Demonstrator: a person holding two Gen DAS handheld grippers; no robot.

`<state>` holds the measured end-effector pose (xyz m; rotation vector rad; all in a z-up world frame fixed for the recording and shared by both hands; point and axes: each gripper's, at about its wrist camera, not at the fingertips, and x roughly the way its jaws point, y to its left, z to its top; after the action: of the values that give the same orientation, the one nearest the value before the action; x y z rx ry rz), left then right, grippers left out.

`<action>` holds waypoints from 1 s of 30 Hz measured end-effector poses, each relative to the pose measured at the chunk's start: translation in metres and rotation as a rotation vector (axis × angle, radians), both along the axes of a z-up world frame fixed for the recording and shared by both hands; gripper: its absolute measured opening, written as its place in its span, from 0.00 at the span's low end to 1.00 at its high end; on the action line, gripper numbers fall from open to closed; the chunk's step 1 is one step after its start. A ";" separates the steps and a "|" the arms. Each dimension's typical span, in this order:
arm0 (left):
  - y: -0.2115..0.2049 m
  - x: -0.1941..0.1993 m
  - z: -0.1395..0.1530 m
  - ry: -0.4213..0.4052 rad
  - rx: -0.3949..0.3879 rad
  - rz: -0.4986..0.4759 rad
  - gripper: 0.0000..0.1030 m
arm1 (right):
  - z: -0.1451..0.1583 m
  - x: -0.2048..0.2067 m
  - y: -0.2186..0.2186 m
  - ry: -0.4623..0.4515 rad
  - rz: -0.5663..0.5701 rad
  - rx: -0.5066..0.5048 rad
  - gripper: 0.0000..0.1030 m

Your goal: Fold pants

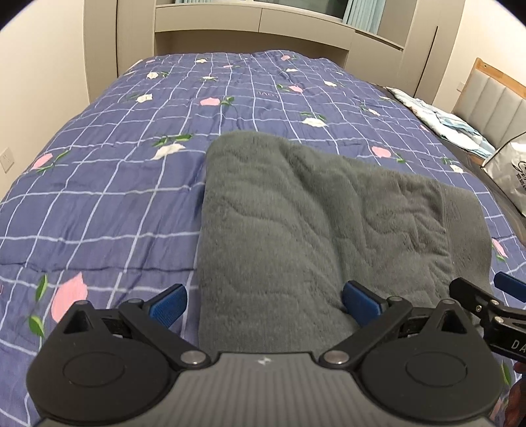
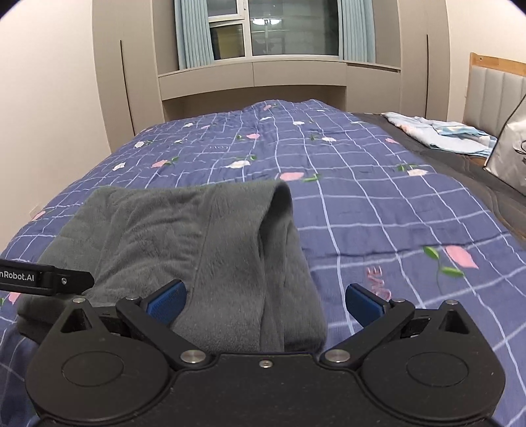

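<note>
Grey fleece pants (image 1: pixel 312 223) lie folded in a thick rectangle on the blue checked quilt (image 1: pixel 115 197). My left gripper (image 1: pixel 264 305) is open above the near left part of the pants, its blue pads (image 1: pixel 171 305) wide apart and holding nothing. In the right wrist view the same pants (image 2: pixel 203 249) fill the lower left, with a rolled fold along their right side. My right gripper (image 2: pixel 264 303) is open over the near right edge of the pants, with cloth lying between its spread fingers. The right gripper's tip (image 1: pixel 476 299) shows at the left view's lower right.
The quilt (image 2: pixel 378 213) covers a wide bed. A folded light blue blanket (image 2: pixel 437 131) lies at the far right near a padded headboard (image 2: pixel 493 92). A silvery bag (image 1: pixel 509 167) stands at the bed's right edge. Cabinets and a curtained window (image 2: pixel 263 29) back the bed.
</note>
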<state>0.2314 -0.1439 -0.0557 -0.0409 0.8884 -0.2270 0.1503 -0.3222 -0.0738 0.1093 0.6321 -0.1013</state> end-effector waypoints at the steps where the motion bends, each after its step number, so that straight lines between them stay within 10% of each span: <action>1: 0.000 -0.001 0.000 0.002 0.001 -0.002 0.99 | -0.001 -0.001 0.000 0.005 -0.004 0.002 1.00; 30: 0.002 -0.012 -0.011 0.023 -0.024 -0.015 0.99 | -0.017 -0.008 0.003 0.028 -0.035 0.050 1.00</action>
<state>0.2197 -0.1424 -0.0665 -0.0597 0.9091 -0.2519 0.1419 -0.3190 -0.0907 0.1671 0.6605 -0.1209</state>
